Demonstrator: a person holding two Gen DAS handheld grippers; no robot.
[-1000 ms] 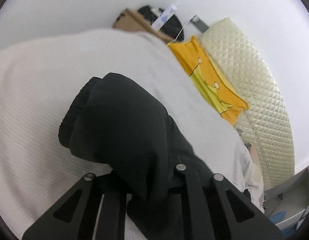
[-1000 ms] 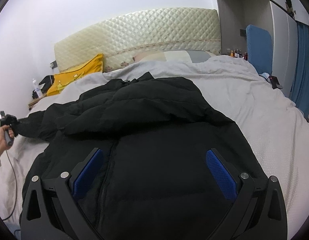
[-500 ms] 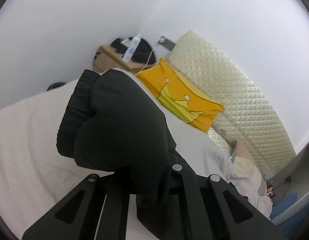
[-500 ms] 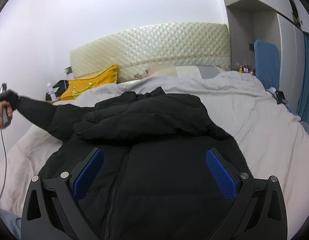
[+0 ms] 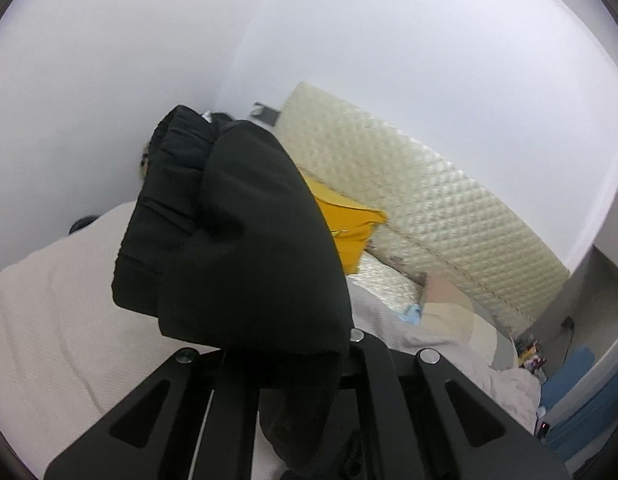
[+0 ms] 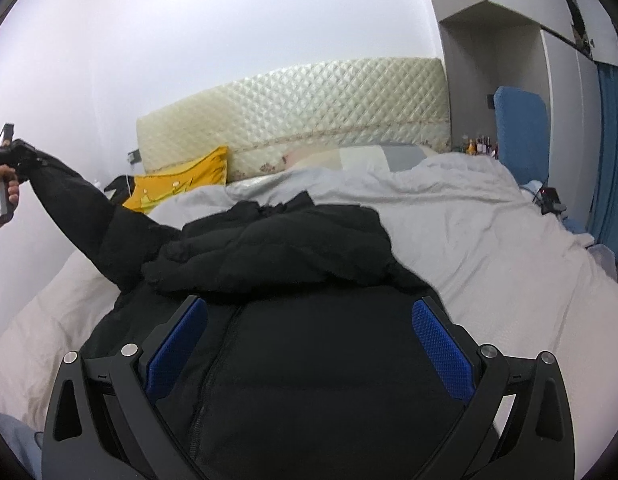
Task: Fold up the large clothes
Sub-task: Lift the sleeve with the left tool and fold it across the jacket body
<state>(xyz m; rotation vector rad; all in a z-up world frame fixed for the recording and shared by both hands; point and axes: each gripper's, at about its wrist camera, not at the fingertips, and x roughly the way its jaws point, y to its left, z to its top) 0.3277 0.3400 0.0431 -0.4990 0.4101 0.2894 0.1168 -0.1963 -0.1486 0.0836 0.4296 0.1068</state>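
Black puffer jacket (image 6: 309,320) lies spread on the bed (image 6: 509,260), one sleeve (image 5: 237,240) held up in the air, pinched in the left gripper (image 5: 285,364). Right gripper (image 6: 309,340) hovers over the jacket's front, jaws spread wide, holding nothing.

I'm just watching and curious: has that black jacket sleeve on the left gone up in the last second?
Yes. In the right wrist view the sleeve, clamped in the left gripper, now slants up off the bed, its cuff level with the quilted headboard.
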